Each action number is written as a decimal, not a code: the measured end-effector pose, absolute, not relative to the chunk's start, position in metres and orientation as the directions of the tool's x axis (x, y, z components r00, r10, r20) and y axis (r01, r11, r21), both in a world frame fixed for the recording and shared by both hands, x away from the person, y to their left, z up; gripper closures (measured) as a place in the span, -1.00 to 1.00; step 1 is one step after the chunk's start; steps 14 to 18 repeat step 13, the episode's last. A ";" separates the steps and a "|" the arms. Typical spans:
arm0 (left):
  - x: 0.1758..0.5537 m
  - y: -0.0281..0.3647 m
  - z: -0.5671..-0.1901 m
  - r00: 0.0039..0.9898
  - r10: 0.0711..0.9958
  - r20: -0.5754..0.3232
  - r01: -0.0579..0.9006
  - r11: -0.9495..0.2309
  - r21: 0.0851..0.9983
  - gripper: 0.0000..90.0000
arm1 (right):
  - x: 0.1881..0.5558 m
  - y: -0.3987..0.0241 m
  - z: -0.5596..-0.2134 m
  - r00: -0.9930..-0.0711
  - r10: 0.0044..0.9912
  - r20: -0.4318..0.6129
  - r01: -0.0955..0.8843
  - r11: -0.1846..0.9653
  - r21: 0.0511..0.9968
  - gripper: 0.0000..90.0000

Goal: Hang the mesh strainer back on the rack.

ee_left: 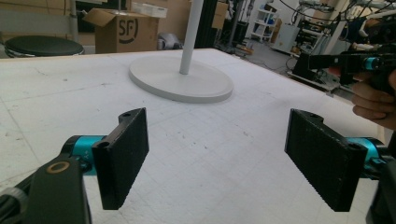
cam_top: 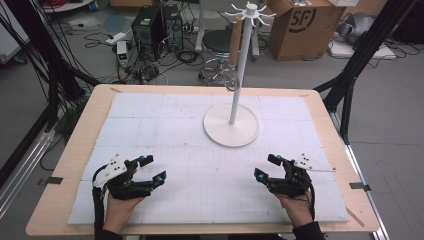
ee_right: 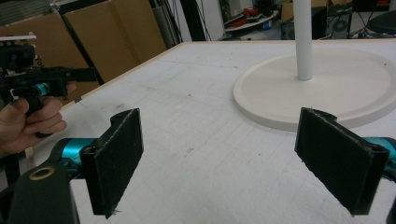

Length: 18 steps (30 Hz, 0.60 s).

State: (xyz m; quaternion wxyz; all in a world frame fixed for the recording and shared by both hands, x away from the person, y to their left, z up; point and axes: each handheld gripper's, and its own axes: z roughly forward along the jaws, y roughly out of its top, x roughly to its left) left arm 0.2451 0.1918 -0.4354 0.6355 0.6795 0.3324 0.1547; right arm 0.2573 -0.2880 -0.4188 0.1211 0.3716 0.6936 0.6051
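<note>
Both tools sit low in the high view, left tool (cam_top: pixel 152 168) at lower left, right tool (cam_top: pixel 266 167) at lower right, each gripped by a hand coming up from the bottom edge. Both have jaws spread wide, nothing between them; the two gripper views confirm it, bare white mat showing between the black pads.

The nearest thing to work on is the white stand (cam_top: pixel 231 125): round base at centre, slightly right, thin pole rising to a hook crown at upper centre of the frame. It stands upright on the tabletop (cam_top: pixel 75 150), well apart from both tools. In the left gripper view the base (ee_left: pixel 180 79) lies upper centre; in the right gripper view it sits at upper right (ee_right: pixel 322 88).

Judged step: approach to the stand, barely started. The right tool is nearer, so it probably leads.

To do it well:
- keep jaws spread until the pole sits squarely between the pads
- come in low on the pole, near the base; a high grab likely tips it
- close straight across the pole, not at a slant; it is round and smooth, could slip
- left tool can press on the base rim to steady it
- watch the hooks up top, and the trailing cable.
</note>
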 end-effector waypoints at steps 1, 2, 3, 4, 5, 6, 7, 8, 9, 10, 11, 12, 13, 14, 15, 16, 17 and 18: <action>0.245 0.192 -0.436 0.733 0.647 -0.209 0.253 0.026 0.967 -0.50 | 0.257 -0.288 -0.419 -0.693 0.661 0.286 0.373 -0.010 0.928 -0.68; 0.245 0.192 -0.436 0.732 0.648 -0.209 0.253 0.027 0.967 -0.50 | 0.257 -0.288 -0.419 -0.694 0.662 0.283 0.369 -0.010 0.929 -0.68; 0.245 0.191 -0.436 0.733 0.648 -0.208 0.253 0.025 0.967 -0.50 | 0.257 -0.288 -0.419 -0.696 0.661 0.280 0.366 -0.009 0.931 -0.68; 0.245 0.191 -0.436 0.734 0.647 -0.204 0.248 0.024 0.968 -0.50 | 0.257 -0.288 -0.419 -0.694 0.662 0.283 0.366 -0.015 0.931 -0.68; 0.245 0.191 -0.436 0.736 0.645 -0.205 0.247 0.026 0.969 -0.50 | 0.258 -0.289 -0.419 -0.693 0.664 0.281 0.364 -0.014 0.931 -0.68; 0.245 0.190 -0.436 0.736 0.646 -0.203 0.247 0.024 0.969 -0.50 | 0.257 -0.289 -0.419 -0.693 0.661 0.288 0.369 -0.018 0.929 -0.68; 0.245 0.190 -0.436 0.734 0.648 -0.204 0.249 0.024 0.968 -0.50 | 0.257 -0.290 -0.419 -0.692 0.661 0.289 0.370 -0.018 0.929 -0.68; 0.245 0.190 -0.436 0.736 0.645 -0.207 0.250 0.026 0.968 -0.50 | 0.257 -0.290 -0.419 -0.692 0.662 0.289 0.371 -0.018 0.928 -0.68; 0.245 0.191 -0.436 0.735 0.646 -0.208 0.251 0.026 0.968 -0.50 | 0.257 -0.290 -0.419 -0.690 0.661 0.295 0.378 -0.020 0.926 -0.68; 0.245 0.191 -0.436 0.734 0.647 -0.207 0.250 0.025 0.968 -0.50 | 0.258 -0.290 -0.419 -0.690 0.662 0.294 0.376 -0.019 0.926 -0.68; 0.245 0.191 -0.436 0.736 0.645 -0.208 0.250 0.027 0.968 -0.50 | 0.258 -0.290 -0.419 -0.690 0.660 0.295 0.377 -0.020 0.926 -0.68; 0.245 0.191 -0.436 0.734 0.646 -0.209 0.249 0.031 0.968 -0.50 | 0.258 -0.290 -0.420 -0.690 0.660 0.296 0.377 -0.022 0.926 -0.68; 0.245 0.191 -0.436 0.734 0.646 -0.210 0.249 0.032 0.968 -0.50 | 0.258 -0.290 -0.420 -0.689 0.661 0.298 0.378 -0.022 0.925 -0.68; 0.245 0.191 -0.436 0.734 0.646 -0.210 0.249 0.032 0.968 -0.50 | 0.258 -0.290 -0.420 -0.689 0.661 0.298 0.378 -0.022 0.925 -0.68; 0.245 0.191 -0.436 0.734 0.646 -0.210 0.249 0.032 0.968 -0.50 | 0.258 -0.290 -0.420 -0.689 0.661 0.298 0.378 -0.022 0.925 -0.68; 0.245 0.191 -0.436 0.734 0.646 -0.210 0.249 0.032 0.968 -0.50 | 0.258 -0.290 -0.420 -0.689 0.661 0.298 0.378 -0.022 0.925 -0.68; 0.245 0.191 -0.436 0.734 0.646 -0.210 0.249 0.032 0.968 -0.50 | 0.258 -0.290 -0.420 -0.689 0.661 0.298 0.378 -0.022 0.925 -0.68; 0.245 0.191 -0.436 0.734 0.646 -0.210 0.249 0.032 0.968 -0.50 | 0.258 -0.290 -0.420 -0.689 0.661 0.298 0.378 -0.022 0.925 -0.68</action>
